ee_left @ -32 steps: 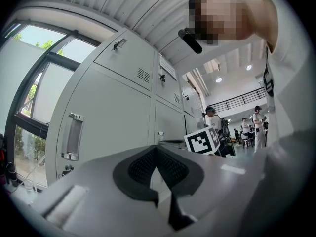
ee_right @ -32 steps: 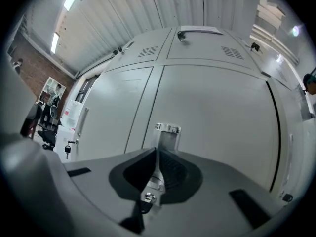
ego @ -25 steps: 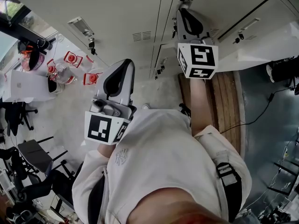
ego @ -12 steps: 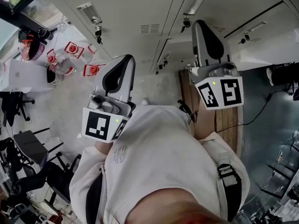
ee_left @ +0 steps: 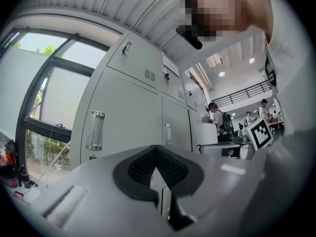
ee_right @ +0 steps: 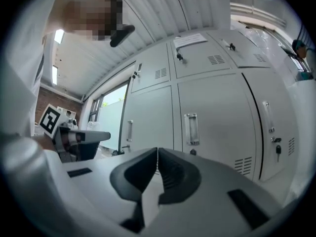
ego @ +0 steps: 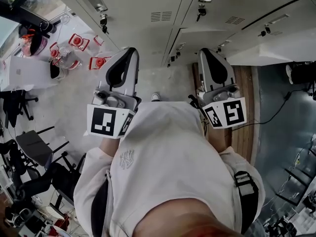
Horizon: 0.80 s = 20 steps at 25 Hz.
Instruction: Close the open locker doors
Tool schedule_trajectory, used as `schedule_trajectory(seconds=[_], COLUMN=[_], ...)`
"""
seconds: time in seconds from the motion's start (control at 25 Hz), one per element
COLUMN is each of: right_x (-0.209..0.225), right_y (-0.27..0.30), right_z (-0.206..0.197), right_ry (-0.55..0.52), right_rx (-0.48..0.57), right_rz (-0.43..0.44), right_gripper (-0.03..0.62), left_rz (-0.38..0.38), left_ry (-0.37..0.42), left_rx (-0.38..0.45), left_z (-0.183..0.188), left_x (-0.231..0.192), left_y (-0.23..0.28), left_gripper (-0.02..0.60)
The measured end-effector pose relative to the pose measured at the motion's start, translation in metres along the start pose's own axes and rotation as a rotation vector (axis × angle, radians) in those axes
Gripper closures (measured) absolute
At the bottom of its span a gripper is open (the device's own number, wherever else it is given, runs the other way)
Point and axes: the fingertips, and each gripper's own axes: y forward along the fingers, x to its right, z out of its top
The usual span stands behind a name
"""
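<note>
Pale grey steel lockers line the top of the head view; below them the left gripper and right gripper point at the bank, each with jaws pressed together on nothing and touching no door. Beyond the right gripper, in the upper right, a pale grey sheet-metal locker door appears swung out, with a dark gap behind it. It is probably light, stiff and free-hinged, so pushing its flat face near the handle edge should suit better than gripping.

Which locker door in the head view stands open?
The far-right door: it swings out from the row over the dark floor, while the doors to its left look flush.
</note>
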Motion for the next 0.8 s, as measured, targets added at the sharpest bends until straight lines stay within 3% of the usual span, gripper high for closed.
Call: schedule_trajectory(seconds=[0.2, 0.8], right_x=[-0.005, -0.019], right_y=[-0.003, -0.002], right_z=[-0.037, -0.034], right_ry=[0.055, 0.024], right_rx=[-0.065, -0.086], right_rz=[0.004, 0.027], right_gripper=[0.58, 0.58], left_rz=[0.012, 0.008], left_ry=[-0.002, -0.017], left_rx=[-0.019, -0.029], left_z=[-0.009, -0.011], left_x=[-0.003, 0.0], left_y=[-0.003, -0.013], left_gripper=[0.577, 0.577])
